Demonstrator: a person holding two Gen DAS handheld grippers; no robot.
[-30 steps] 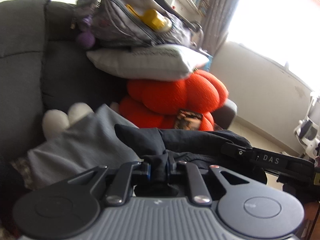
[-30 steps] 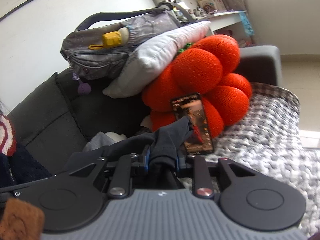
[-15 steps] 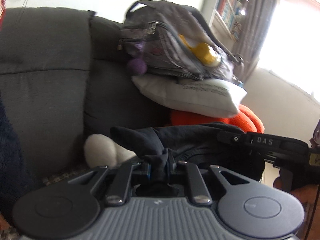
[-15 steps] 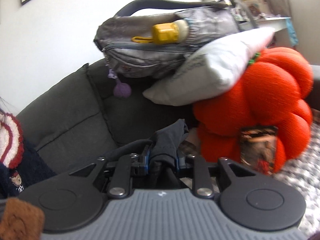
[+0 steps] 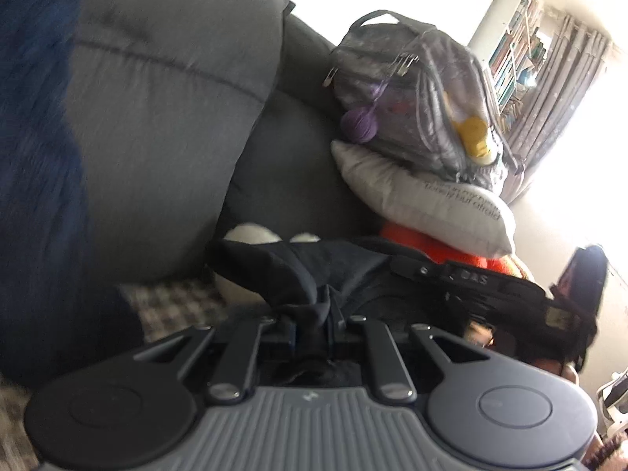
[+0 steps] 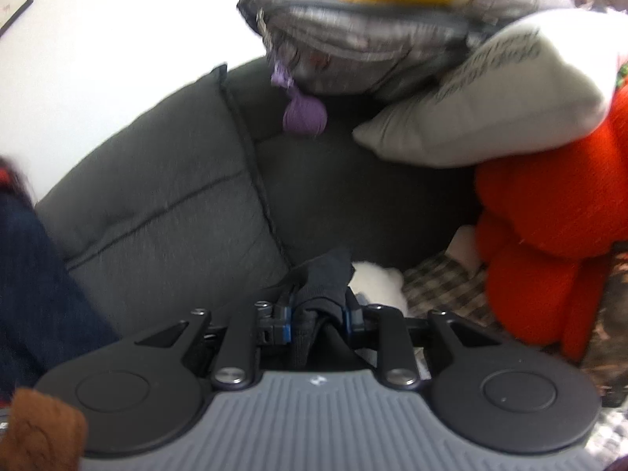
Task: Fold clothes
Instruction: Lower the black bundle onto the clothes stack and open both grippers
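I've got both the left gripper (image 5: 312, 324) and right gripper (image 6: 316, 324) pinching bunched corners of the dark garment (image 5: 333, 263), held up before the grey sofa (image 5: 165, 149); thin bites, so a tug apart could slip one corner.

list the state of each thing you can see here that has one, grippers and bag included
left gripper: jaws shut on the dark garment
right gripper: jaws shut on the same dark garment, bunched between them
grey bag: lying on its side on the white pillow
white pillow: tilted, resting on the orange cushion
purple pompom: hanging from the bag
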